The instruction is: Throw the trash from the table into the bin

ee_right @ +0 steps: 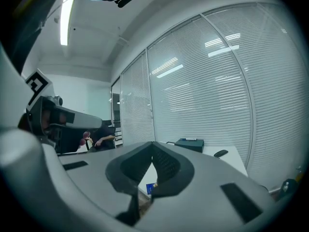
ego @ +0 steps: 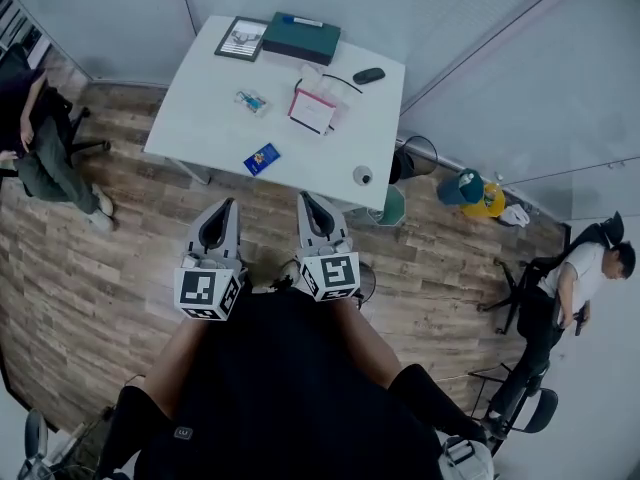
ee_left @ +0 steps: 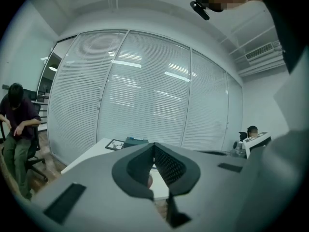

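Both tongs, the left gripper (ego: 225, 208) and the right gripper (ego: 307, 201), were closed and empty, short of the white table (ego: 200, 118). The blue packet (ego: 262, 158) at its near edge looked the easiest first pick, with jaws opened on approach. Farther back lay a clear wrapper (ego: 251, 101) and a pink-white bag (ego: 314, 109). The green bin (ego: 392, 208) stood by the table's right corner, and nothing appeared to bar the way.
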`<state>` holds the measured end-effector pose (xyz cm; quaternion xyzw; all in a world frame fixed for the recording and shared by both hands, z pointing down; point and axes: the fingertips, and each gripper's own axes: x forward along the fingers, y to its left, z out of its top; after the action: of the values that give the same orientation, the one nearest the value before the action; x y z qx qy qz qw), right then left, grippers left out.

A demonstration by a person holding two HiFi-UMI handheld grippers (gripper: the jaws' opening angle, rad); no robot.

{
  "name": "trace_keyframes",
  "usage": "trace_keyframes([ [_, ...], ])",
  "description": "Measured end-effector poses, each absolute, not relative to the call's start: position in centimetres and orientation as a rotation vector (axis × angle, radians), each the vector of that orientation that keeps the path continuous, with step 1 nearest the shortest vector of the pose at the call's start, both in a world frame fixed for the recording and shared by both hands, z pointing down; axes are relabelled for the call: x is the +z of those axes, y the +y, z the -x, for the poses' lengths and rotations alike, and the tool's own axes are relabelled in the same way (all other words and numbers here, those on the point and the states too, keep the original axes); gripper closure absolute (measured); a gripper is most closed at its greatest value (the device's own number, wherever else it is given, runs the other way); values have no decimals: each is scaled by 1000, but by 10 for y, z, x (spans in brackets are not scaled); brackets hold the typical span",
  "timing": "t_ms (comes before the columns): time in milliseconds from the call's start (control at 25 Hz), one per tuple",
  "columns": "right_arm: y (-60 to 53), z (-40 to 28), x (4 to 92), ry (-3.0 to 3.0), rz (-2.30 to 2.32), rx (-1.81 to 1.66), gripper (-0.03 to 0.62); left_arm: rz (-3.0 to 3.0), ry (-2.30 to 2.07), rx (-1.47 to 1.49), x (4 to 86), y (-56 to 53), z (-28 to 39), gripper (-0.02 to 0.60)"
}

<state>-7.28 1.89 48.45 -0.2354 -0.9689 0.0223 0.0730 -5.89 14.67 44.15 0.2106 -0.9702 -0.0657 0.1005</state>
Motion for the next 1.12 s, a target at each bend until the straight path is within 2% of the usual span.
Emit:
trace_keyframes([
  [1120, 120, 108, 531, -2808, 329, -113, 588, -895, -2773, -296, 473, 265, 121, 575],
])
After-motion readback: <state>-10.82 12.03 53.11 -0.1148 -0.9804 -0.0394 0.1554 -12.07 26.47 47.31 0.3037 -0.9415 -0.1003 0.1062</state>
